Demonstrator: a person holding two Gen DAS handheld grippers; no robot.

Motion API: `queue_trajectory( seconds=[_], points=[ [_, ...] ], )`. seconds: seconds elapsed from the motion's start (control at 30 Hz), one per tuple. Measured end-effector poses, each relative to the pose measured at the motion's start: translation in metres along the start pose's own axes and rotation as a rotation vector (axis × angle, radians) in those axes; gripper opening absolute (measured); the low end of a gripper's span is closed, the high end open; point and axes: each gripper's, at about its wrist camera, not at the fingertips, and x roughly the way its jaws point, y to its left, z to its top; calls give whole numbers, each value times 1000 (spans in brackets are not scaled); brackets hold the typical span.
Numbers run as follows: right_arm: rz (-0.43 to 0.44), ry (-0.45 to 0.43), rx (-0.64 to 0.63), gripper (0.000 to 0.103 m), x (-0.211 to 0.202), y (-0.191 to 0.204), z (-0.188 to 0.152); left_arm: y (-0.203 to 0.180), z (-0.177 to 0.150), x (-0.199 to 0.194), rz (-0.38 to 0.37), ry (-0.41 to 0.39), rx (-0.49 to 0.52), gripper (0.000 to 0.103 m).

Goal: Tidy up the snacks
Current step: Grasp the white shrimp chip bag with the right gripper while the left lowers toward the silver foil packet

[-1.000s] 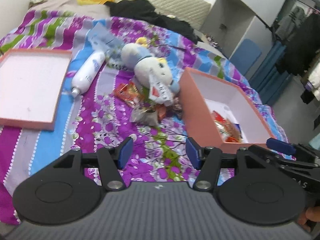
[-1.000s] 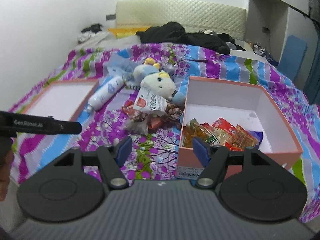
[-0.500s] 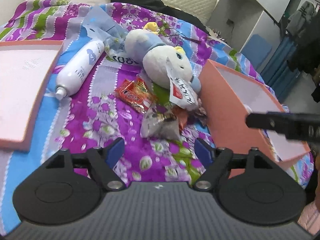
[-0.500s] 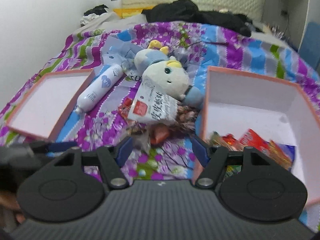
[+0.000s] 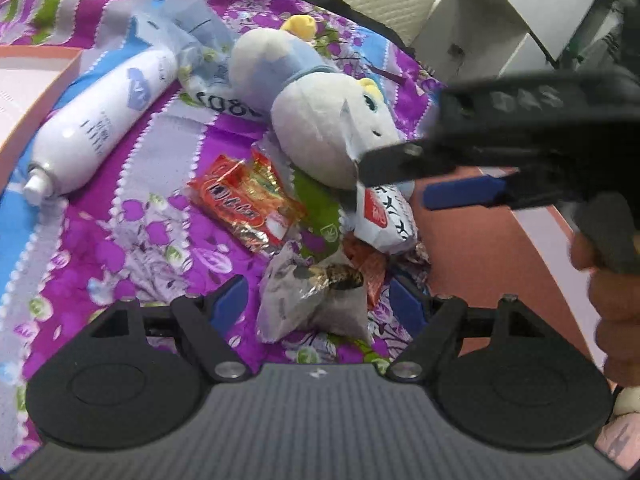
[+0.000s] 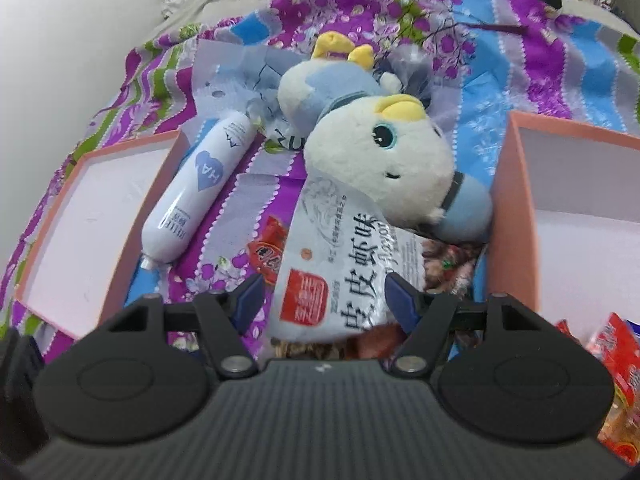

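Observation:
Loose snacks lie on the floral bedspread beside a plush toy [image 5: 320, 128]. My left gripper [image 5: 316, 304] is open low over a clear bag of dark snacks [image 5: 316, 300], which sits between its fingers untouched. A red-orange packet [image 5: 244, 200] lies just beyond. My right gripper [image 6: 325, 292] is open, its fingers straddling a white snack bag with a red label [image 6: 340, 276] that leans on the plush toy [image 6: 380, 160]. In the left wrist view the right gripper [image 5: 416, 180] hangs above that white bag [image 5: 384, 220]. The pink box [image 6: 512, 208] at the right holds several red packets [image 6: 616, 344].
A white spray bottle [image 6: 200, 188] lies left of the snacks, next to the pink box lid [image 6: 100, 216]. A crumpled blue plastic wrapper [image 5: 180, 24] sits behind the plush toy. A person's hand [image 5: 612, 300] holds the right gripper. Dark clothes lie at the head of the bed.
Both grippers came forward and down onto the snack pile. The left jaws widened, then held. The right gripper swung left from the box to over the white bag.

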Motion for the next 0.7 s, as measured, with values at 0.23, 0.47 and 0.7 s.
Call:
queue_trajectory(
  seconds=[0.23, 0.47, 0.7],
  points=[
    [-84, 78, -70, 68, 33, 11, 9, 4, 0, 23, -13, 26, -11, 80],
    [-225, 111, -143, 67, 45, 9, 10, 5, -8, 34, 6, 39, -4, 71],
    [-269, 109, -100, 47, 47, -10, 7, 4, -11, 31, 16, 29, -4, 63]
  ],
)
